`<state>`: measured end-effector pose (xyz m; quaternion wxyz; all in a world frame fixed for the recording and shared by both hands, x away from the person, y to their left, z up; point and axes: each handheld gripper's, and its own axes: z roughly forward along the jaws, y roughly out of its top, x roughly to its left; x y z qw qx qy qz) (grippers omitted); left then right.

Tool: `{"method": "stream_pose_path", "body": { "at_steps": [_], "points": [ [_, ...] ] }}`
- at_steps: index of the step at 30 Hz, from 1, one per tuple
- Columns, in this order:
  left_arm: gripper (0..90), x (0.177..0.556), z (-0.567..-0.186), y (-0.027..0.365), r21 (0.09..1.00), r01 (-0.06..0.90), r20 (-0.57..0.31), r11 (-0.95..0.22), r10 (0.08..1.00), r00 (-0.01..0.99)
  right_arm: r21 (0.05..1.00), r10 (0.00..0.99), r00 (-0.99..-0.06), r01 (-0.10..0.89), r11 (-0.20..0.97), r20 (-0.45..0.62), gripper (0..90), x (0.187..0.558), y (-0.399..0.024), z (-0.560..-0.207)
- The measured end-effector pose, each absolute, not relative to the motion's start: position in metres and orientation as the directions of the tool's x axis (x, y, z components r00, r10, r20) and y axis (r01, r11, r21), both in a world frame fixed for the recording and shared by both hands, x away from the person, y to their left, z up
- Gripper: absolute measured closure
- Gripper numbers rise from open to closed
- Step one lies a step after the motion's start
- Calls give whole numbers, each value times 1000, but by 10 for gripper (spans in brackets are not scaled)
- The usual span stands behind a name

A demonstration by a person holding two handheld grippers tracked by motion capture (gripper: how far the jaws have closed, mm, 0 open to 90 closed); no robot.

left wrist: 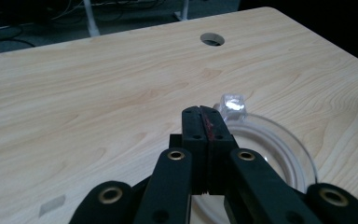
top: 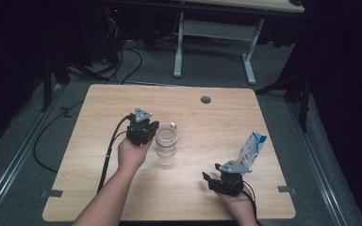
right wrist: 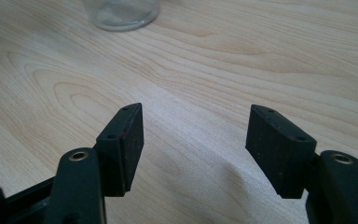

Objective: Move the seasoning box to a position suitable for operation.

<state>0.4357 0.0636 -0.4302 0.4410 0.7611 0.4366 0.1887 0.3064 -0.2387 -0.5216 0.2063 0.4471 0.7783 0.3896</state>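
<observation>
Just right of the closed, empty left gripper (top: 147, 128) stands the glass jar (top: 165, 142), far from the wide-open right gripper (top: 212, 178).

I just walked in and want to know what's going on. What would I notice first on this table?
First comes the clear round glass jar in the middle of the light wooden table, with the left gripper right beside its rim, black jaws pressed shut. To the right a blue and white paper carton stands tilted near the table's edge. In front of it the right gripper has its jaws wide open, nothing between them.
</observation>
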Motion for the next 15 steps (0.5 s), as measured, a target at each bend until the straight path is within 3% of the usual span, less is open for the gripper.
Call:
{"method": "stream_pose_path", "body": {
  "at_steps": [4,15],
  "points": [
    [899,445,-432,51,830,491,-66,-264,828,557,786,857,-514,542,296,31,370,306,-238,-523],
    [899,462,-437,32,801,537,-83,-266,838,540,786,852,-524,536,307,25,369,307,-236,-523]
  ]
}}
